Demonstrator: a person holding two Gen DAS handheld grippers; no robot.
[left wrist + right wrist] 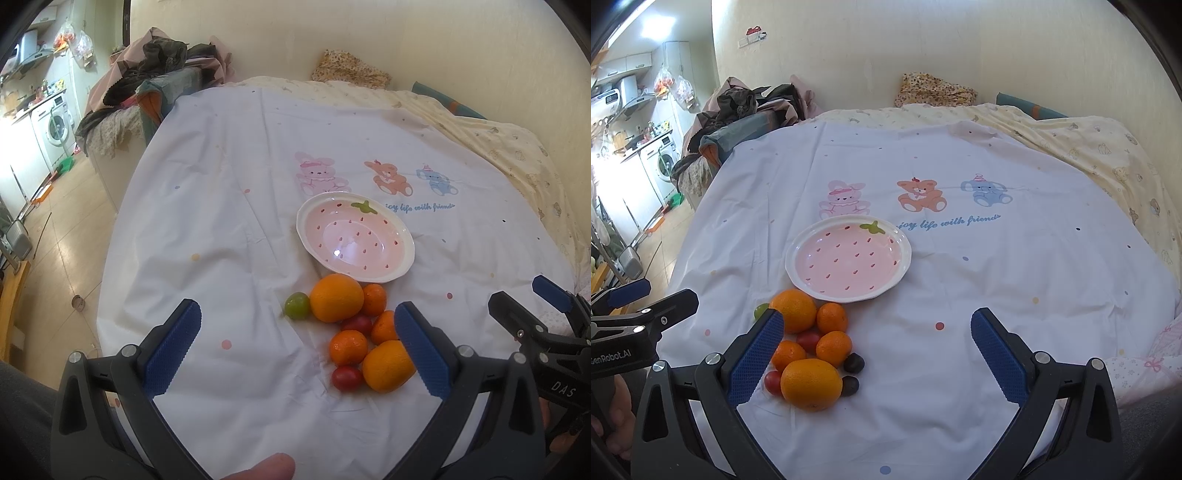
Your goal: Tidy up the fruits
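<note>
i hold my left claw [297, 339] low over the near edge of the bed, its blue pads spread wide with nothing between them, i think so that it can come down around any fruit without pushing the others. going from the left side of the pile, first is the green fruit [297, 305], a little apart and so the easiest to take. touching it on the right is the big orange [336, 297], which lies just in front of the strawberry plate [306, 218]; the plate is empty, so in my judgement no fruit is sorted yet. the fruits lie close together in a small dip of the white sheet [221, 206], probably because the soft bed lets them roll to each other. after this come the small mandarins [348, 347] and the red tomatoes [346, 377], packed tight, then the second big orange [811, 384] nearest to me. on the right edge of the pile two dark plums [854, 362] rest, seen only from the right camera. further right my right claw [877, 352] is also opened wide and empty, waiting over bare sheet beside the pile, so the two tools do not cross. the plate sits a bit tilted on the soft cloth, so i would place round fruit in its middle.
</note>
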